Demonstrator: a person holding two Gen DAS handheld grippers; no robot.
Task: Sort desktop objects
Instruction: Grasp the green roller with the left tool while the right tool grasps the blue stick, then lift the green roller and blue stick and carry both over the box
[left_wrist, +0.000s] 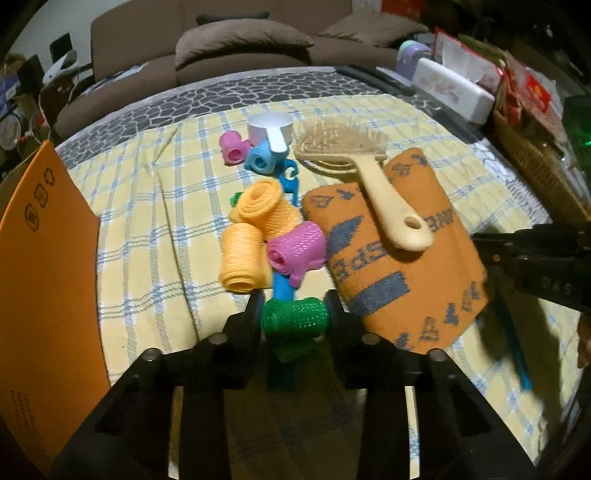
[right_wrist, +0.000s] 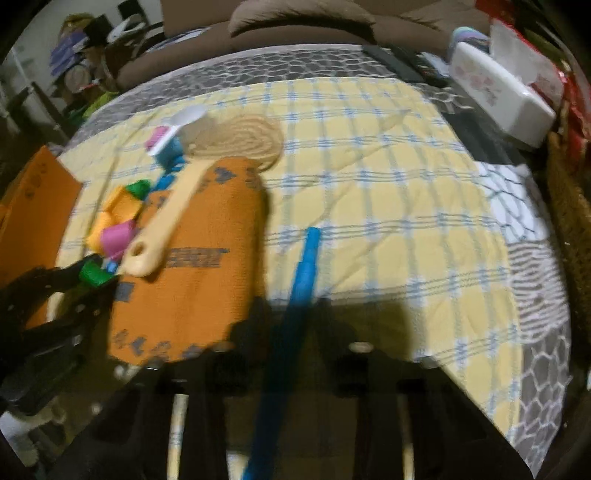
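Note:
My left gripper (left_wrist: 294, 299) is shut on a green hair roller (left_wrist: 295, 316) just above the yellow checked cloth (left_wrist: 155, 229). Ahead lie two orange rollers (left_wrist: 243, 258), a pink roller (left_wrist: 297, 249), a small pink roller (left_wrist: 233, 147) and a blue roller (left_wrist: 263, 158), a white scoop (left_wrist: 271, 127), and a beige hairbrush (left_wrist: 373, 177) resting on a folded orange towel (left_wrist: 399, 266). My right gripper (right_wrist: 291, 306) is shut on a long blue stick (right_wrist: 295, 295), right of the towel (right_wrist: 199, 266). The left gripper with the green roller (right_wrist: 92, 273) shows at the left of the right wrist view.
An orange cardboard box (left_wrist: 44, 277) stands at the left. A white case (left_wrist: 452, 88) and a wicker basket (left_wrist: 535, 162) sit at the back right. A brown sofa (left_wrist: 240, 44) is behind the table. Another blue stick (left_wrist: 282, 288) lies under the rollers.

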